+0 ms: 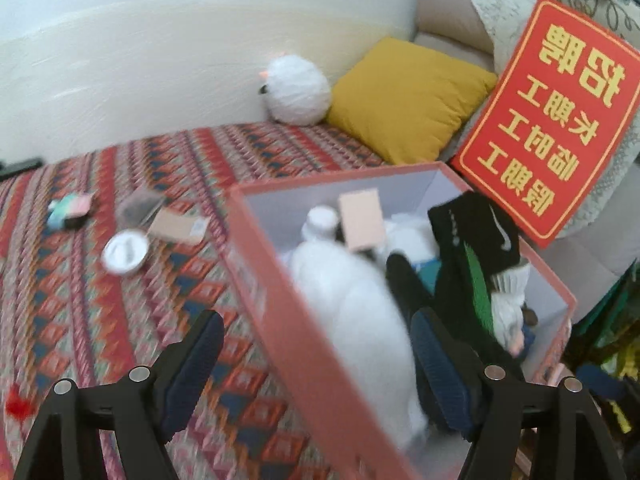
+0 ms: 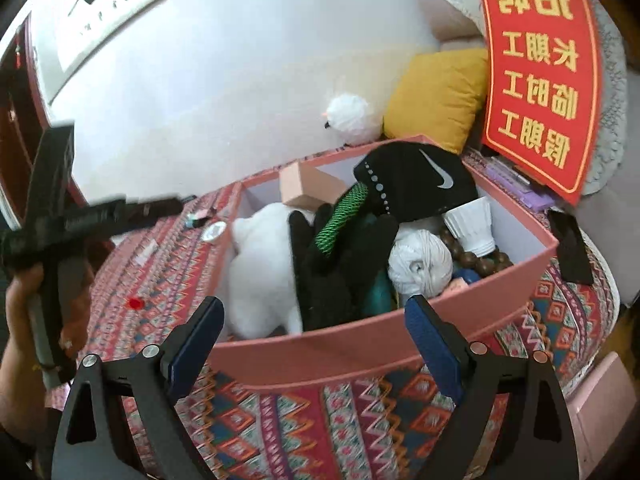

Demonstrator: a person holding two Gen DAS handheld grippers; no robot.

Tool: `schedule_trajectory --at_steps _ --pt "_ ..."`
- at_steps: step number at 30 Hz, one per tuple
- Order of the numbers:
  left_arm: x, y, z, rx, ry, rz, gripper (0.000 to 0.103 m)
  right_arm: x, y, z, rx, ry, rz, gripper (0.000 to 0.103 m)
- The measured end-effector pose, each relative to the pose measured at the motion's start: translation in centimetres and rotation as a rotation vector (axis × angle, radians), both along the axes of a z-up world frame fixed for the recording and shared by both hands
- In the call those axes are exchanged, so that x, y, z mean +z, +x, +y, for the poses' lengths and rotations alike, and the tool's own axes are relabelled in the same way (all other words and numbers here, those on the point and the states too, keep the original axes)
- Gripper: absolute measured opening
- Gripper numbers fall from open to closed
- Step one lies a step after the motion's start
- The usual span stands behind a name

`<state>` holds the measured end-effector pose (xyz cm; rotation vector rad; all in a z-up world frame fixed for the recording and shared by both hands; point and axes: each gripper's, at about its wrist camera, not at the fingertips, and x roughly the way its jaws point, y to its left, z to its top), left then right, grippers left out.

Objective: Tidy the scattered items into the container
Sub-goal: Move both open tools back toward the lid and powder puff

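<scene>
So both sets of fingers are spread wide with nothing between them. The left gripper (image 1: 316,364) hangs over the near-left wall of the pink box (image 1: 280,300), one finger outside it and one inside near the white plush (image 1: 352,308). The right gripper (image 2: 316,340) sits just short of the box's near wall (image 2: 360,344).

The box is already stuffed: black cap (image 2: 416,176), black glove (image 2: 320,272), shuttlecock (image 2: 472,224), yarn ball (image 2: 420,264), a small pink carton (image 2: 308,188). Still loose on the patterned bedspread (image 1: 80,300), out around 10 o'clock in the left view: a round white tin (image 1: 125,254), a flat tan box (image 1: 180,226), a clear case (image 1: 140,204) and a mint-and-pink thing (image 1: 70,210), blurry.

My worry: the pile is heaped above the rim, so dropping more on top could roll stuff back out, and that left finger could snag the wall and shove the box.

It all sits on a bed; a yellow cushion (image 1: 408,100) and a red sign (image 1: 552,120) lean at 1 o'clock against a pale wall.
</scene>
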<state>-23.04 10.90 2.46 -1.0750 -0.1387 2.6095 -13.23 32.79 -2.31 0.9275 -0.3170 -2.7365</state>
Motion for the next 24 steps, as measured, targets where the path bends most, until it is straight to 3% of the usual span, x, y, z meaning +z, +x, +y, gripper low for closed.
schedule_trajectory --at_steps 5,13,19,24 --pt "-0.4 5.4 -3.1 0.036 -0.016 0.007 0.082 1.5 3.8 -2.8 0.026 0.027 0.016 0.095" --pt "-1.2 12.3 -10.6 0.14 -0.04 0.019 0.083 1.8 8.4 -11.9 0.174 0.079 0.027 0.095" --pt "-1.3 14.7 -17.9 0.263 -0.085 0.047 0.085 1.0 8.0 -19.2 0.301 0.13 0.01 0.095" --pt "-1.8 13.6 -23.7 0.367 -0.107 0.045 0.087 0.4 4.1 -24.5 0.342 0.164 -0.003 0.097"
